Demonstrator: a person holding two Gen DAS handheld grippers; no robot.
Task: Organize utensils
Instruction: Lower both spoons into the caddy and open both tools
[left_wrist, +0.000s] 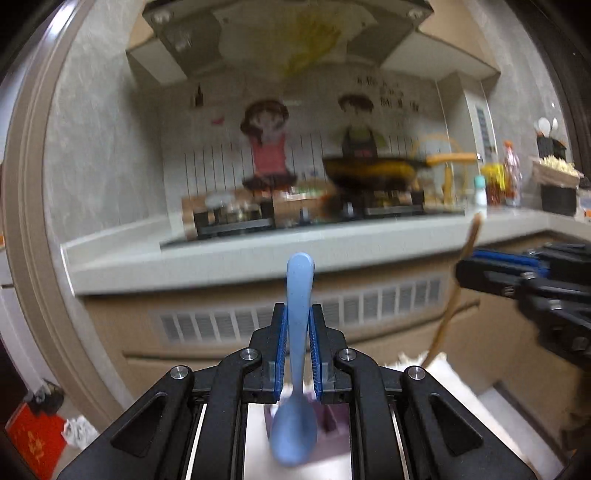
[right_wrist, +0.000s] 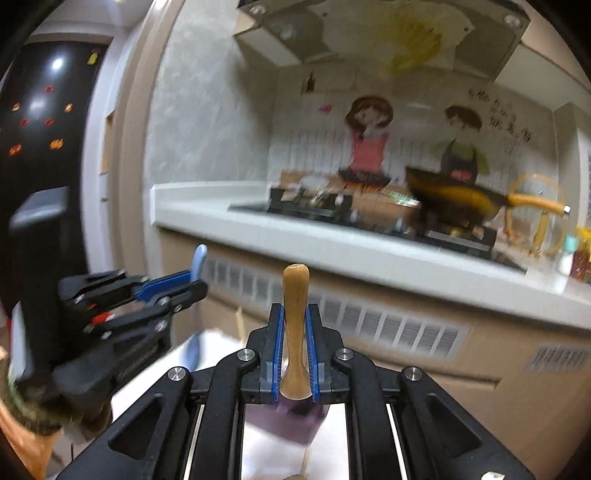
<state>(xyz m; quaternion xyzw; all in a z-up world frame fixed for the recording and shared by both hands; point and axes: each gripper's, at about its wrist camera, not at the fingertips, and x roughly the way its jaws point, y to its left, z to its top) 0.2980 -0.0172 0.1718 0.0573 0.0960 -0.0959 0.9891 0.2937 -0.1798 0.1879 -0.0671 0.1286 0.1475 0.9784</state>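
My left gripper (left_wrist: 297, 314) is shut on a light blue spoon (left_wrist: 295, 424), handle up, bowl hanging down above a purple holder (left_wrist: 334, 421) on a white surface. My right gripper (right_wrist: 295, 314) is shut on a wooden utensil (right_wrist: 295, 317), handle up, its lower end over the same purple holder (right_wrist: 295, 421). In the left wrist view the right gripper (left_wrist: 469, 269) shows at the right with the wooden utensil (left_wrist: 448, 310). In the right wrist view the left gripper (right_wrist: 195, 284) shows at the left with the blue spoon (right_wrist: 197, 258).
A kitchen counter (left_wrist: 221, 262) with a gas stove (left_wrist: 236, 225) and a dark wok (left_wrist: 369, 171) lies ahead. Bottles (left_wrist: 511, 177) and a utensil pot (left_wrist: 550, 146) stand at the far right. Cabinet fronts with a vent grille (left_wrist: 369, 306) are below.
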